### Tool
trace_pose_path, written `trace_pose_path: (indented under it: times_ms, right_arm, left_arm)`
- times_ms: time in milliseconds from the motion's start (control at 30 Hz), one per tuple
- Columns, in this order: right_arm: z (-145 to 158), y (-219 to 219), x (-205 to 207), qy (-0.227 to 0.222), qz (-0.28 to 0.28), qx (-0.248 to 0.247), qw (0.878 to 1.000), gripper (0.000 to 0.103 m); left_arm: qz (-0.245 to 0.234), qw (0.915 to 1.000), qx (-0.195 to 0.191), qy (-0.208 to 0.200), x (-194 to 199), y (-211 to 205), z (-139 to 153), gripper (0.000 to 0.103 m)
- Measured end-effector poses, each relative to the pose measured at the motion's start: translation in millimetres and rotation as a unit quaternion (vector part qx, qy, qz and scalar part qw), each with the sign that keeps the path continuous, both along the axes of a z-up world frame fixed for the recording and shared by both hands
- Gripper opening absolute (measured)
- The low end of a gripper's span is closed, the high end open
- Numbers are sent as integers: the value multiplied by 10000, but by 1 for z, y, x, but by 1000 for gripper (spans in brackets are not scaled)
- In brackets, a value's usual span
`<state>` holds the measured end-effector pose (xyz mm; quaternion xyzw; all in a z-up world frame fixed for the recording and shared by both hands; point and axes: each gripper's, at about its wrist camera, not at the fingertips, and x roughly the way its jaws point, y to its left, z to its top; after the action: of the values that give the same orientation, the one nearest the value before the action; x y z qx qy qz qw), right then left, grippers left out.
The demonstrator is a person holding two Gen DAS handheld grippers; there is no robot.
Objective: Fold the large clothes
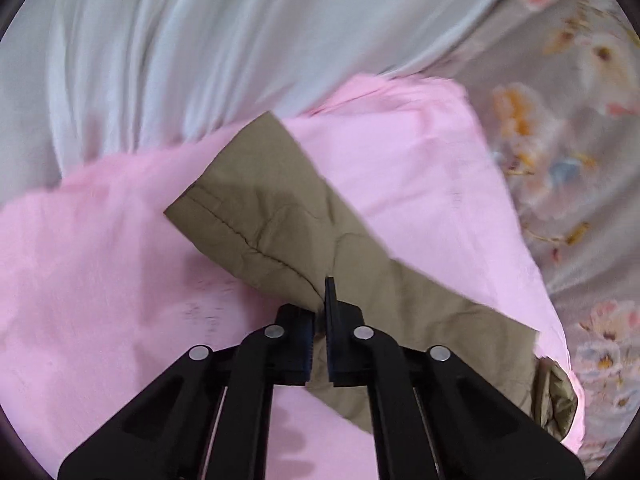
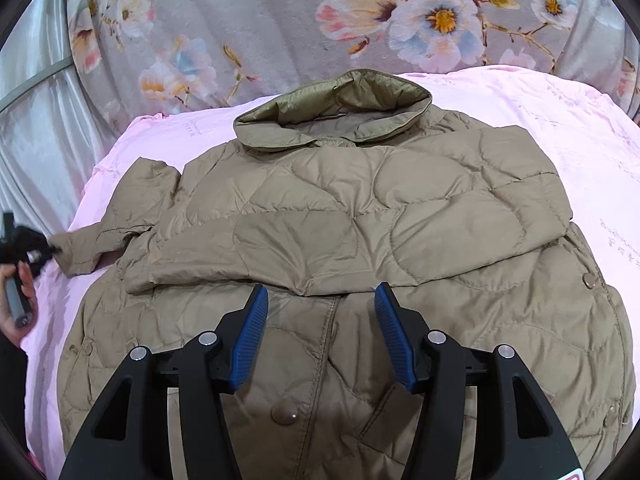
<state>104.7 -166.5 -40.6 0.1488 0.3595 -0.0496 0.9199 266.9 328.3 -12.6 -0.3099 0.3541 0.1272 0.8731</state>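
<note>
Folding a quilted jacket: its sleeve cuff is clamped by the left gripper, right gripper hovering unclenched; crossing inward judged next.

The right gripper is built of black linkage arms fixed with silver rivets. Its fingers are faced with ribbed blue pads. The same black arms and rivets are seen on the left gripper.

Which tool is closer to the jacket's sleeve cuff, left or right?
Left. The left tool is shut on the sleeve cuff; the right tool hangs open over the jacket front.
</note>
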Motion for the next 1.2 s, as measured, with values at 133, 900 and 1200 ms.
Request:
trace_pose_path:
  times_ms: [133,900,1200]
  right_arm:
    - [5,-6,-5,-69,-55,54,9999,57]
    - [26,-115,-58,-197,-1007,113,9947,69]
    - [16,-124,-3,10,-683,987,9928,73]
  left_arm:
    - [-791,9931,539,-677,-11,-71,66,2]
    - [-4058,9124,-237,-476,-79,-384,33,74]
    - [-2648,9627,-553,43,-24,-249,8,80]
